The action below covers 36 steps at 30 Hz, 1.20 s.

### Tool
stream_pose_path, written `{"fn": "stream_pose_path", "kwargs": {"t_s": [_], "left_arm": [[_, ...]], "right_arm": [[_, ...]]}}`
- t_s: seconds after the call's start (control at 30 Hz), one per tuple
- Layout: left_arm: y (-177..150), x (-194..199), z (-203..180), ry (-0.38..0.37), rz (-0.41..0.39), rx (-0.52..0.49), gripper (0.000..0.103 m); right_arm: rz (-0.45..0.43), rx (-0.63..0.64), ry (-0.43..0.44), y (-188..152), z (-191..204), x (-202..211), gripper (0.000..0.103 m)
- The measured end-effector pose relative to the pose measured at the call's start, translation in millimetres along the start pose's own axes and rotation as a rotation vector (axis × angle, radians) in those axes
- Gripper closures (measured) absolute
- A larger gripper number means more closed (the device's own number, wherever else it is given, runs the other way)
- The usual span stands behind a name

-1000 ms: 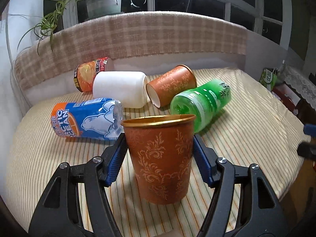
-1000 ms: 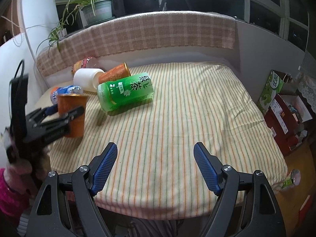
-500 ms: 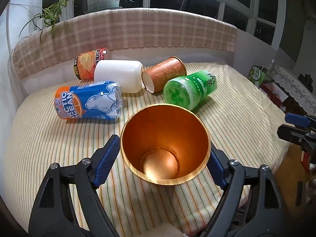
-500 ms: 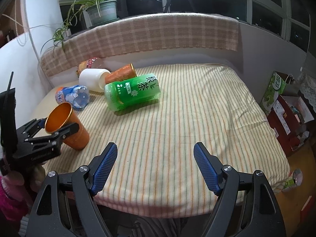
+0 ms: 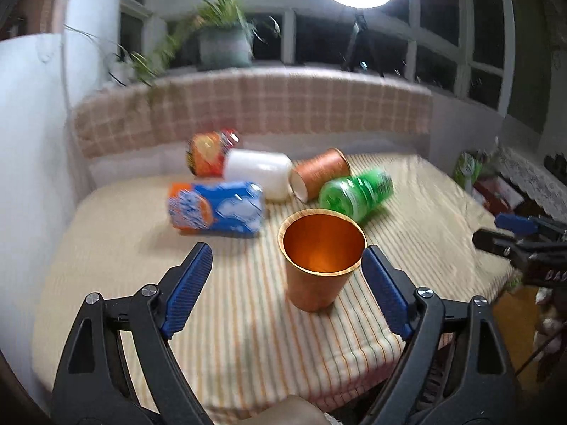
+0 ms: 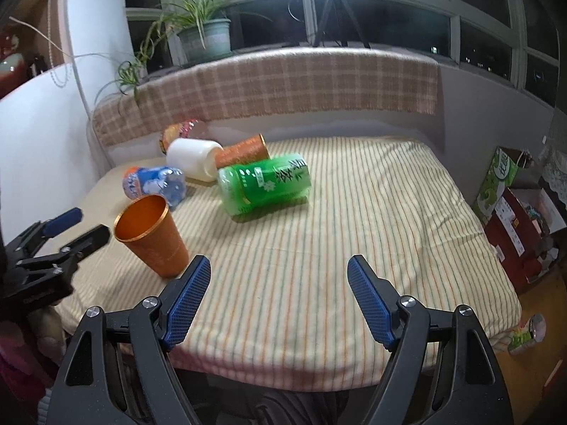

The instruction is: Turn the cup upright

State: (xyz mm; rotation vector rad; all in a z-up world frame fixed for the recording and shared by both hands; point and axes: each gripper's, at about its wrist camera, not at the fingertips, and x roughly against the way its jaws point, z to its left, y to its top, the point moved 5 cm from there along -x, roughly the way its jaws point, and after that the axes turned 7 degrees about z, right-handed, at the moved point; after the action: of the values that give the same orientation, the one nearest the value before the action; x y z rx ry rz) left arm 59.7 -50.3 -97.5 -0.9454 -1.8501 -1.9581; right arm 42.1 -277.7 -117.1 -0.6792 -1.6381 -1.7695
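Left gripper [image 5: 285, 276] stands wide open with nothing between its blue pads; the orange cup [image 5: 320, 258] sits ahead of it, offset toward the right pad [image 5: 384, 295] and apparently just clear of it, though contact at that pad cannot be ruled out. Cup location: near front-left corner of the striped tablecloth [image 6: 372, 219], in front of the row of toppled containers. Cup orientation: base on the cloth, open gold rim up, long axis close to vertical, with a slight lean that may be lens distortion. By that posture the flip appears complete for this cup. Further back, a second orange cup [image 5: 320, 173] lies on its side, long axis roughly horizontal, mouth toward the camera, beside the green bottle [image 5: 356, 193]. Right gripper [image 6: 278, 299] is likewise fully open and empty, over bare cloth, well apart from the upright cup. Left gripper is the nearer of the two.
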Motion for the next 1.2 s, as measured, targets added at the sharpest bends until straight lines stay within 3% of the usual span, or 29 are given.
{"fn": "stream_pose_path", "kwargs": {"t_s": [0.1,0.27,0.37,0.7,1.2], "left_arm": [[5.0,21.1,6.0,0.032,-0.062,0.019,0.013],[11.9,53.0,8.9,0.079,-0.162,0.023,0.002],[16.1,66.2,10.4,0.091,-0.197,0.028,0.002],[18.0,79.0,16.5,0.121,-0.228,0.066,0.0],[17.7,75.3,18.6,0.136,-0.216,0.073,0.0]], "right_arm": [[-0.041,0.01,-0.011,2.6,5.6,5.6,0.024],[-0.12,0.006,-0.02,9.0,13.4,15.5,0.023],[-0.172,0.004,-0.041,12.2,16.4,22.1,0.021],[-0.297,-0.01,-0.098,21.0,19.9,39.5,0.019],[-0.359,-0.006,-0.14,27.9,21.6,47.6,0.017]]}}
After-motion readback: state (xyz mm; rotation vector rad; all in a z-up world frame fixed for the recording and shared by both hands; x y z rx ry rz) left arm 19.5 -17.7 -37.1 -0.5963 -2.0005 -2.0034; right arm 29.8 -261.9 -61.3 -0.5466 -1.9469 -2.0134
